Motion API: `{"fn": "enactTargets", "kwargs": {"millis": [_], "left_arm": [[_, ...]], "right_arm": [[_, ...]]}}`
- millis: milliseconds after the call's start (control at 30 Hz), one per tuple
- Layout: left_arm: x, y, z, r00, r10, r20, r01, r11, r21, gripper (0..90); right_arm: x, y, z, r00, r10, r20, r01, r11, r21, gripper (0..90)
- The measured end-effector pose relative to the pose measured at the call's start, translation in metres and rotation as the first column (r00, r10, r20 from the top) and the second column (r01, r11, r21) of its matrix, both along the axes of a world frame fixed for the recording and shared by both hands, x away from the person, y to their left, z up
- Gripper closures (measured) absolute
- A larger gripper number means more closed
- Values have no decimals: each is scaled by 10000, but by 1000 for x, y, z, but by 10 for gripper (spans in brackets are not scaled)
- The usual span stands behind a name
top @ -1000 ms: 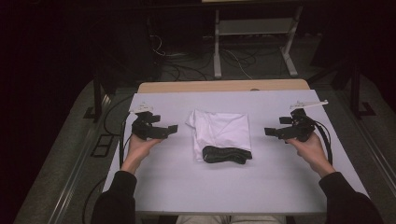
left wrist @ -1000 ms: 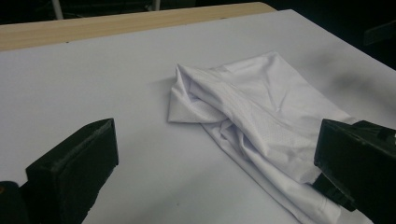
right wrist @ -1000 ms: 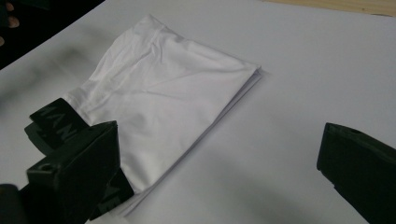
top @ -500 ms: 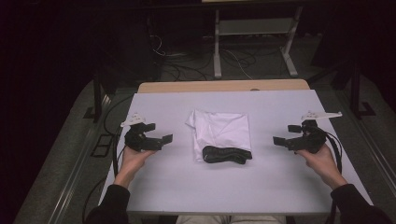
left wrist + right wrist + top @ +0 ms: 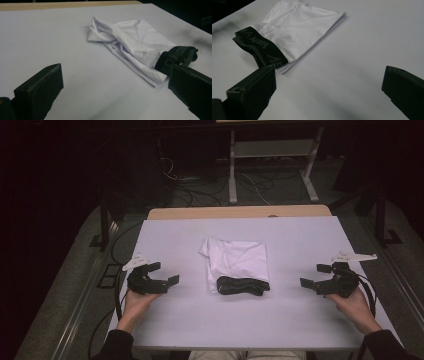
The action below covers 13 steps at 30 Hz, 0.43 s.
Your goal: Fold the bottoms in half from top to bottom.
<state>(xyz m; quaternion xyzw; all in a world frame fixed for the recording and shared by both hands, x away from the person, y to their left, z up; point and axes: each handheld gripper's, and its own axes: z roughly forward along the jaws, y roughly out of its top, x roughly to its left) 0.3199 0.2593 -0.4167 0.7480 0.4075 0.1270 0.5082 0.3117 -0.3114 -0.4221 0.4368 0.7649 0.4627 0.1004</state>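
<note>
You had one tabletop (image 5: 300, 320) in front of you, and on it lay one folded white garment (image 5: 239, 261), at the middle. That garment carried one black waistband (image 5: 243, 285) along its near edge. You held two hand-held grippers: one left hand-held gripper (image 5: 169, 273) near the left edge and one right hand-held gripper (image 5: 312, 276) near the right edge. Each showed two black jaws, four in all, spread apart. Two hands, one per hand-held gripper. Beyond the far edge stood one pale metal frame (image 5: 272, 157) on the floor.
</note>
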Motion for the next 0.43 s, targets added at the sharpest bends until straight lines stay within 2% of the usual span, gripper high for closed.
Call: {"fn": "enactTargets", "kwargs": {"millis": [333, 433], "left_arm": [[-15, 6, -7, 10000, 73, 6, -73, 9999, 99, 0], [-16, 6, -8, 10000, -5, 8, 5, 9996, 292, 0]], "right_arm": [[-16, -3, -8, 9999, -136, 21, 136, 9999, -106, 0], [-18, -3, -9, 9998, -192, 16, 192, 9997, -118, 0]]}}
